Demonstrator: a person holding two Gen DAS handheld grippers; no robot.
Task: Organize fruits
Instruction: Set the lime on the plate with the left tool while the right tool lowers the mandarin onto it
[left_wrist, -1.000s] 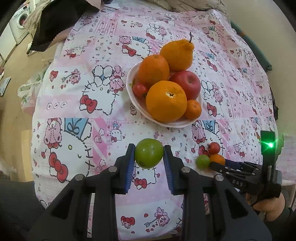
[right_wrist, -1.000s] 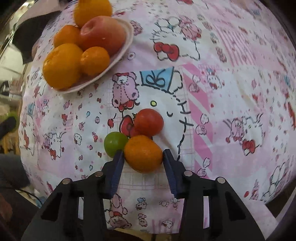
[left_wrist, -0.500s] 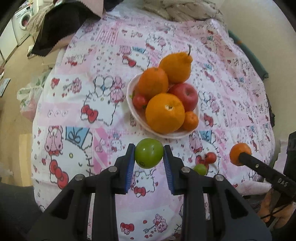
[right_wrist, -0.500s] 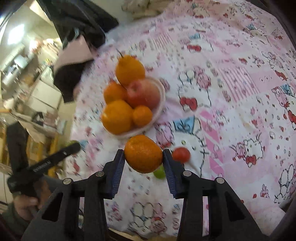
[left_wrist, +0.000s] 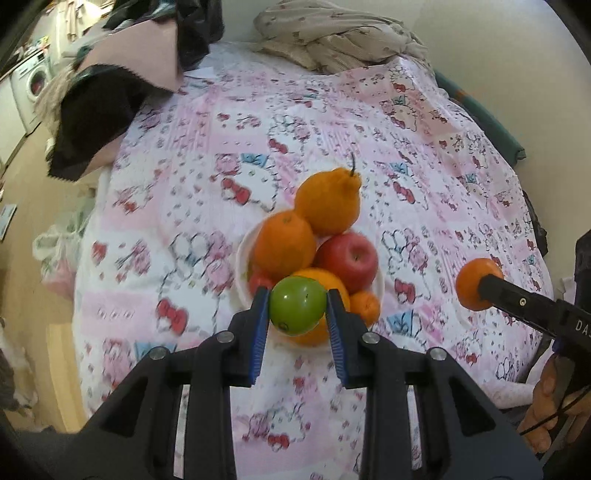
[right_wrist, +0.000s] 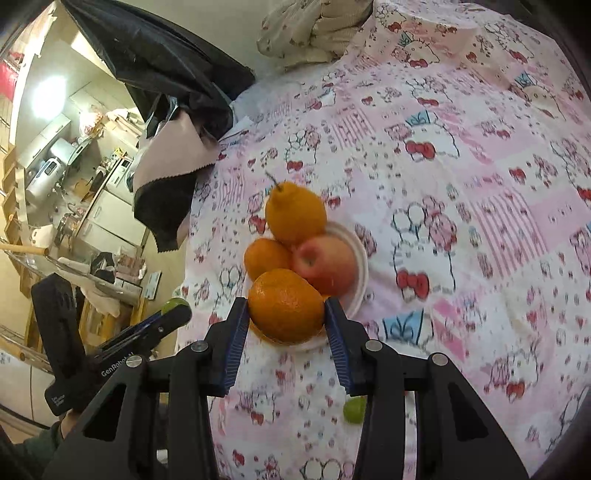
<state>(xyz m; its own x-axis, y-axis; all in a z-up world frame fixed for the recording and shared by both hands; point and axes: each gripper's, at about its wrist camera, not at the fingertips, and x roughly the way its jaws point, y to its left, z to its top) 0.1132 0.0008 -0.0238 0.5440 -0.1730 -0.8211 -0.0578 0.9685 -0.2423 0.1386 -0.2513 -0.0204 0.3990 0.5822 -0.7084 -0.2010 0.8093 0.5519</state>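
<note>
Left wrist view shows the left gripper (left_wrist: 297, 312) clamped on a green fruit (left_wrist: 297, 309) and the right gripper (right_wrist: 287, 313) gripping a mandarin (right_wrist: 286, 304), both hovering mid-frame above the heaped plate (left_wrist: 242, 258), so each needs lowering into a stable gap before letting go.

Both tongs (left_wrist: 297, 314) (right_wrist: 286, 325) are black plastic with ribbed blue pads (left_wrist: 258, 325) and silver screws (left_wrist: 225, 336); white lettering marks the left tongs' body; a dark green sleeve (right_wrist: 33, 452) sits below.

Soft indoor light, motion-blurred fisheye edges
</note>
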